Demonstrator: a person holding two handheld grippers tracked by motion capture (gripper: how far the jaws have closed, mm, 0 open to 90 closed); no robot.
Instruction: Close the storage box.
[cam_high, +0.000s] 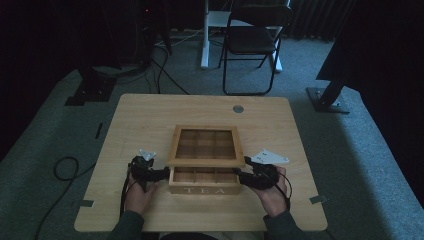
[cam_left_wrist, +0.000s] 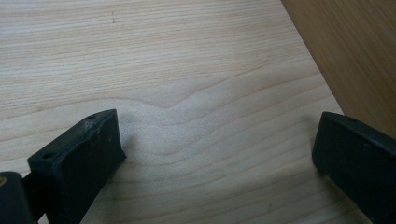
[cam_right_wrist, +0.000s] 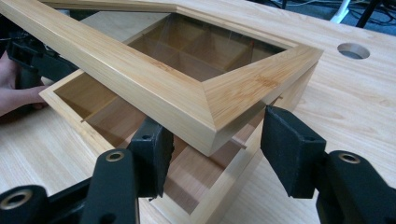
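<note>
A wooden tea box (cam_high: 205, 189) marked TEA stands at the table's front middle. Its glass-windowed lid (cam_high: 206, 161) is raised partway over the dividers. My left gripper (cam_high: 162, 174) sits by the box's left side, open, its jaws wide over bare table (cam_left_wrist: 163, 56) with the box wall (cam_left_wrist: 355, 51) at the right. My right gripper (cam_high: 242, 176) is at the box's right front. In the right gripper view it (cam_right_wrist: 219, 149) is open, with the jaws straddling the front corner of the lid (cam_right_wrist: 140, 79) above the open box (cam_right_wrist: 60, 93). The other hand's gripper (cam_right_wrist: 32, 60) shows beyond.
A round cable hole (cam_high: 238, 108) is in the table's far side behind the box. A black folding chair (cam_high: 252, 40) and stand legs are on the carpet beyond. Cables lie on the floor at the left (cam_high: 65, 167). Bare tabletop surrounds the box.
</note>
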